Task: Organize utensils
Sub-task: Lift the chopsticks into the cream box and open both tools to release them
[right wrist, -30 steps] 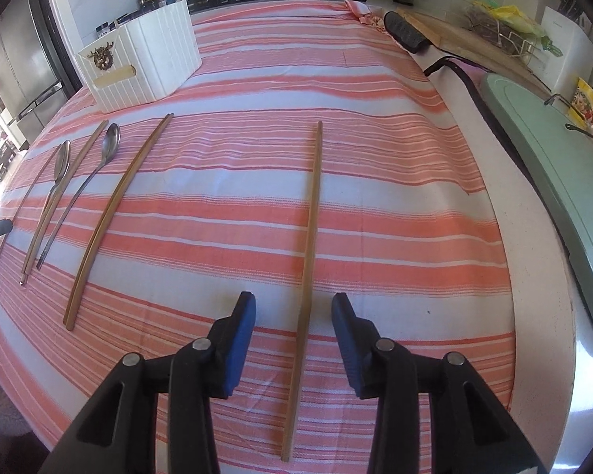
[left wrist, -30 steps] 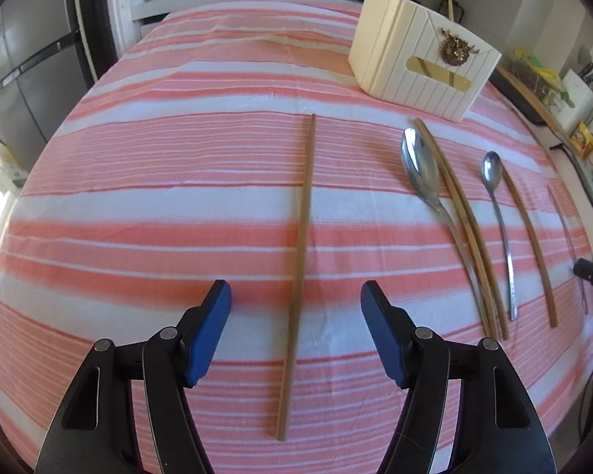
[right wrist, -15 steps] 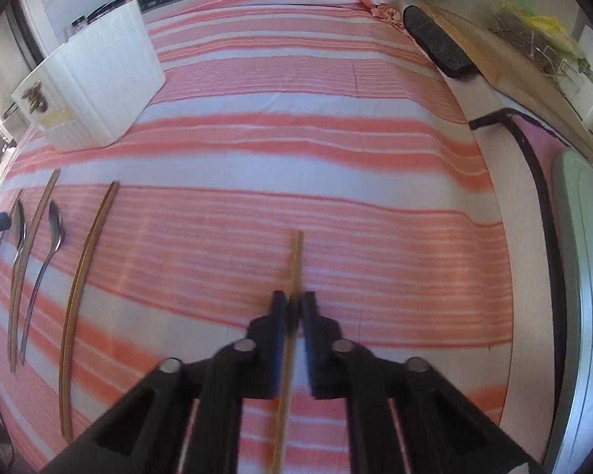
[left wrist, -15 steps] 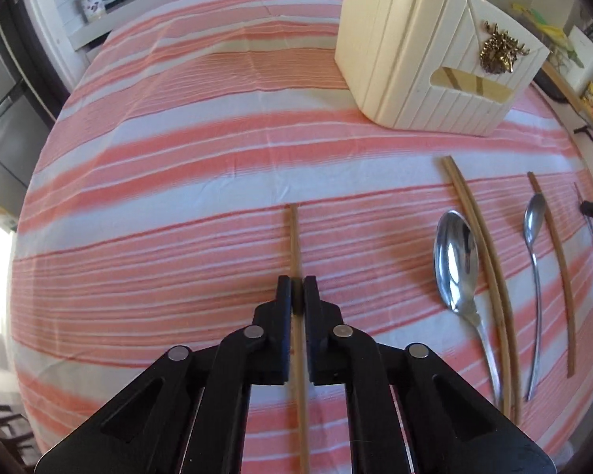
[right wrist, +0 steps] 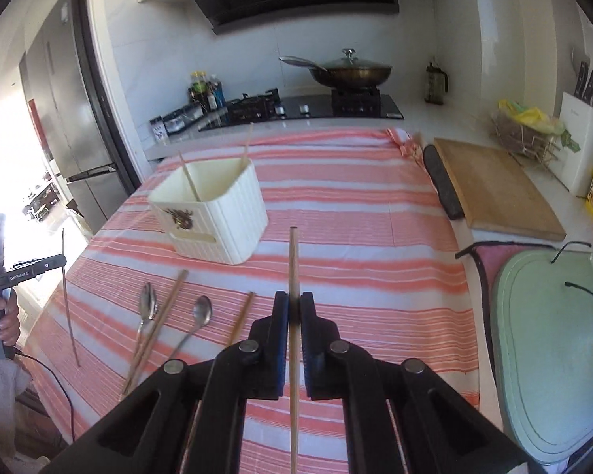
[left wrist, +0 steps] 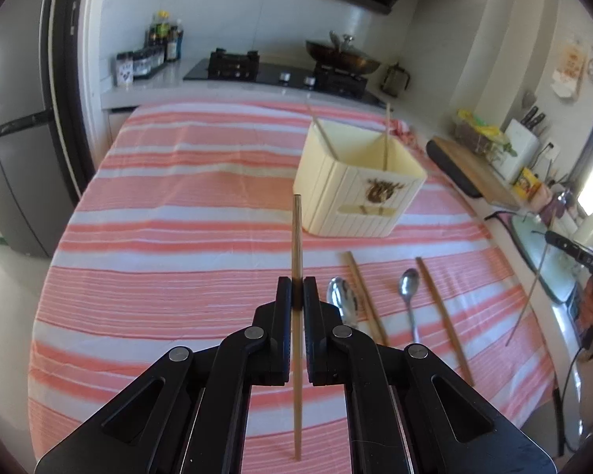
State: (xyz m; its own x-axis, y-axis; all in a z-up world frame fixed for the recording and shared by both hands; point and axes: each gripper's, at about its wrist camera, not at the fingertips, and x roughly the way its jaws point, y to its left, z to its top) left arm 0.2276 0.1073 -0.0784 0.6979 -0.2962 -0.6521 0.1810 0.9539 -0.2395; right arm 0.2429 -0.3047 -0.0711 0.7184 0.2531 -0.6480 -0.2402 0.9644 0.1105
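While each gripper, left point(left wrist: 297, 291) and right point(right wrist: 294, 305), is clamping one chopstick point(left wrist: 296, 237) mid-length, either stick is risking pivoting and missing the holder point(left wrist: 355, 189) opening.

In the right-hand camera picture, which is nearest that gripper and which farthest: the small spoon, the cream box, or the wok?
1. Small spoon: nearest, lying on the cloth just left of the right gripper.
2. Cream box: farther back, to the left.
3. Wok: farthest, on the stove beyond the table.

Holder point(left wrist: 359, 197) behind spoons point(left wrist: 409, 292), chopsticks point(left wrist: 365, 296) between, seemingly two chopsticks inside
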